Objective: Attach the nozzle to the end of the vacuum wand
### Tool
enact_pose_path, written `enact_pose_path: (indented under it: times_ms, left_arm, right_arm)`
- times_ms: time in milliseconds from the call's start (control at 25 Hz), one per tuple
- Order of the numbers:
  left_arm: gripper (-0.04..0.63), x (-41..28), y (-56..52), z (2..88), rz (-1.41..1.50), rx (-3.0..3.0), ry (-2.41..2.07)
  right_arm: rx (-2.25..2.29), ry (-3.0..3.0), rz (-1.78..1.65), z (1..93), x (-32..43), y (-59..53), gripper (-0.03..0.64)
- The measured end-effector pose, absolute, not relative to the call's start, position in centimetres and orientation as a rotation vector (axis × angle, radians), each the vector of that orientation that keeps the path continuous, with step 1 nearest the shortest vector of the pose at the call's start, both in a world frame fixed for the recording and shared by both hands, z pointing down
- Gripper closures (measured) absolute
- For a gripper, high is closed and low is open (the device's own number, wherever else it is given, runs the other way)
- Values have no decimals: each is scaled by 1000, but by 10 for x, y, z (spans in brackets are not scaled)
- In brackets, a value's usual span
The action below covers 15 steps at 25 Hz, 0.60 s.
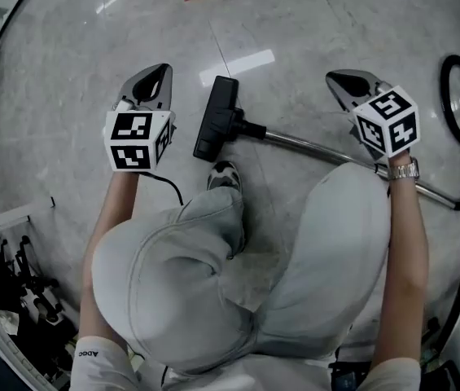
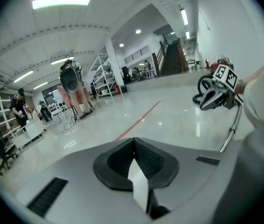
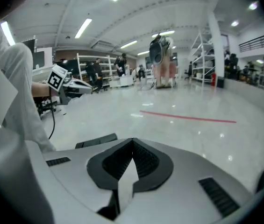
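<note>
Bearing square markers point(image 1: 136, 139), left claw point(image 1: 161, 72) and right claw point(image 1: 335, 77) flank nozzle point(image 1: 216, 117).

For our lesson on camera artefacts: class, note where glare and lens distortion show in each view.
Head view: white glare patches on the glossy floor, edges curve. Left gripper view: a bright ceiling light blooms, corners go dark. Right gripper view: fisheye tilts the pillar, corners dark too.

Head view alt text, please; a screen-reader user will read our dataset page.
A black floor nozzle sits on the end of a metal vacuum wand lying on a glossy floor, between the left gripper and right gripper, both held clear of it with jaws together and empty. The person's grey-trousered knees fill the foreground.
</note>
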<state>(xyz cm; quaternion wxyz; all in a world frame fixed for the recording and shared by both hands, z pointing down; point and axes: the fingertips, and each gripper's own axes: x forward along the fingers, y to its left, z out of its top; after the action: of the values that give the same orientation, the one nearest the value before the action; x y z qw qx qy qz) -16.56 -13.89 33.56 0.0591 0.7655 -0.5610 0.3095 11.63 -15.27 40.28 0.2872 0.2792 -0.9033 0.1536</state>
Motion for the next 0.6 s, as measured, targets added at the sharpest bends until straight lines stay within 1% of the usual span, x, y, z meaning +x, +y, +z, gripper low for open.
enact_pose_path:
  times_ms: [160,280,440,600]
  left_arm:
    - [584,-144,-173,240,650,2357,-1808]
    - [584,-120,-189,193,433,2284,-1811]
    - [584,-72,-192,143,438,2340,-1789]
    - [584,-22,-184,107,340,2374,-1765]
  right_arm:
    - [1069,-2513,372,324,133,-177,612]
    - [1298,-2545,330,267,153,-178,612]
    - [1722,-2511,213,193,188,-166,612]
    - [2015,-2515,270,152,220,-143,612]
